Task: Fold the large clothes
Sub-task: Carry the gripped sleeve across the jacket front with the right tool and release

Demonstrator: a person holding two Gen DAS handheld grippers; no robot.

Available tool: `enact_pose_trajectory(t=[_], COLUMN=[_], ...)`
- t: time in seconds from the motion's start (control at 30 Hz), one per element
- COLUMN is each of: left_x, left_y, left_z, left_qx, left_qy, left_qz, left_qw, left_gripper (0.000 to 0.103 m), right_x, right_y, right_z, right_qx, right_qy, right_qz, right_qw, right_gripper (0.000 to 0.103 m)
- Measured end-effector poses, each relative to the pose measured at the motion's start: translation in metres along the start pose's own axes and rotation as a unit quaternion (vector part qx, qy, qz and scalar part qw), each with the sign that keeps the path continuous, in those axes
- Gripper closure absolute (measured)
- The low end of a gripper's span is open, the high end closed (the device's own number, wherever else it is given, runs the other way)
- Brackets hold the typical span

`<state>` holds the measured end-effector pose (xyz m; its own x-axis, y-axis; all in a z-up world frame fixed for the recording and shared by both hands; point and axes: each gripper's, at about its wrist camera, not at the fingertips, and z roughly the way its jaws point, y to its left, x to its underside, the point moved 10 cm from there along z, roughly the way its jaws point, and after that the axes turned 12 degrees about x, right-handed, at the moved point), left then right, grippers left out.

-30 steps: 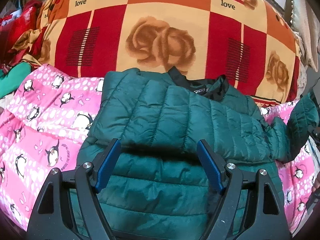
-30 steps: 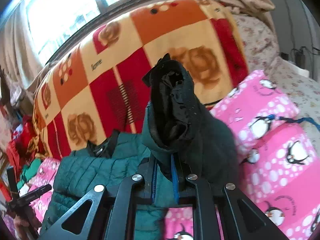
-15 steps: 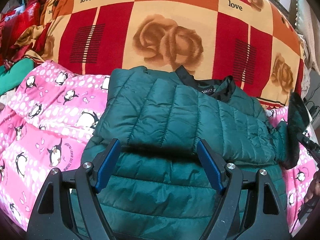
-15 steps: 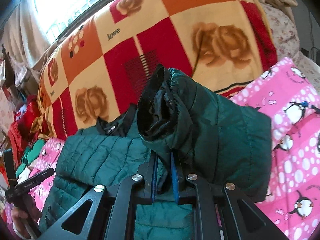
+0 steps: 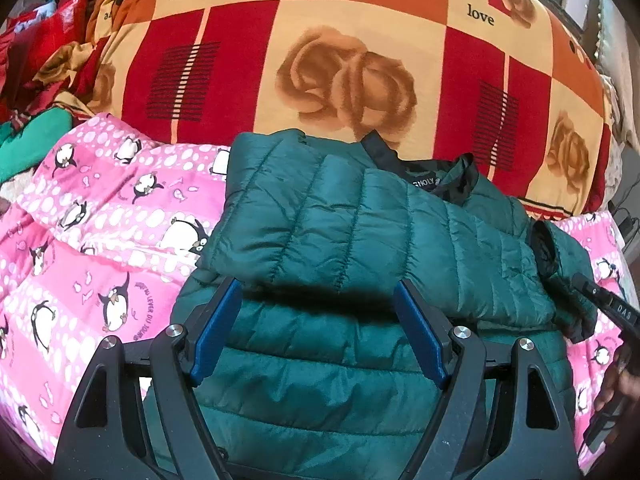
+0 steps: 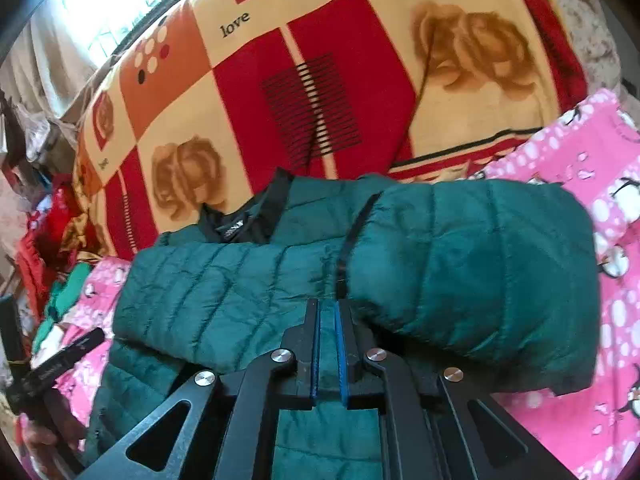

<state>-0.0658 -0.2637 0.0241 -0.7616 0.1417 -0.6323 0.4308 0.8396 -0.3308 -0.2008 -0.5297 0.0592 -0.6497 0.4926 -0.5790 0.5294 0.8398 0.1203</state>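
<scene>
A dark green quilted puffer jacket (image 5: 360, 240) lies on the pink penguin blanket (image 5: 100, 220), its black collar (image 5: 432, 176) toward the rose blanket. One sleeve is folded across the chest. My left gripper (image 5: 320, 332) hovers open and empty over the jacket's lower body. My right gripper (image 6: 329, 320) is shut on the other green sleeve (image 6: 472, 272), which lies folded inward over the jacket's right side, its black cuff edge (image 6: 352, 236) near the middle. The right gripper also shows at the right edge of the left wrist view (image 5: 608, 308).
A red, orange and cream rose blanket (image 5: 340, 60) rises behind the jacket. Red and green clothes (image 5: 36, 80) are piled at the far left. The pink penguin blanket (image 6: 600, 240) extends on both sides. A bright window (image 6: 100, 4) is at the upper left.
My right gripper has brought the raised sleeve down and leftward, from held up in the air to lying across the jacket's right side. The left gripper stayed open and nearly still.
</scene>
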Motion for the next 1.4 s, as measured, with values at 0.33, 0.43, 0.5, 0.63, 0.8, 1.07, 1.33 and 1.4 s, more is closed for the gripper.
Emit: enact_pose_trajectory(t=[0.33,0.43,0.5,0.63,0.8,1.07,1.33,1.4], left_x=[0.008,0.008,0.008,0.008,0.005,0.000,-0.006,-0.006], left_y=[-0.006,-0.006,-0.006,-0.003,0.004,0.008,0.019,0.023], left_z=[0.009,0.007,0.007,0.004,0.001,-0.006,-0.015,-0.015], left_qx=[0.005,0.005,0.005,0.006,0.008,0.010,0.008,0.007], left_qy=[0.015,0.013,0.013,0.009,0.004,-0.004,-0.014,-0.012], left_qz=[0.004,0.004,0.004,-0.001,-0.013,-0.022,-0.029,-0.029], left_qw=[0.9999,0.9999,0.9999,0.9999,0.9999,0.9997,0.9994,0.9995], left_gripper=[0.024,0.024,0.024,0.024,0.024,0.024,0.024,0.024], right_x=[0.005,0.005,0.004,-0.004,-0.016,-0.032,-0.021,-0.014], right_y=[0.000,-0.004,-0.008,-0.024,-0.020,0.043,0.117,0.129], right_z=[0.036,0.052,0.057,0.053,0.019,-0.027,-0.018,-0.008], right_qx=[0.063,0.091,0.105,0.090,0.028,-0.054,-0.098,-0.102], right_qy=[0.012,0.013,0.014,0.015,-0.001,-0.030,-0.013,-0.003], right_qz=[-0.061,-0.085,-0.093,-0.050,-0.008,-0.032,-0.080,-0.085], right_qw=[0.996,0.992,0.990,0.995,1.000,0.998,0.992,0.991], right_gripper=[0.031,0.031,0.037,0.081,0.094,0.095,0.101,0.101])
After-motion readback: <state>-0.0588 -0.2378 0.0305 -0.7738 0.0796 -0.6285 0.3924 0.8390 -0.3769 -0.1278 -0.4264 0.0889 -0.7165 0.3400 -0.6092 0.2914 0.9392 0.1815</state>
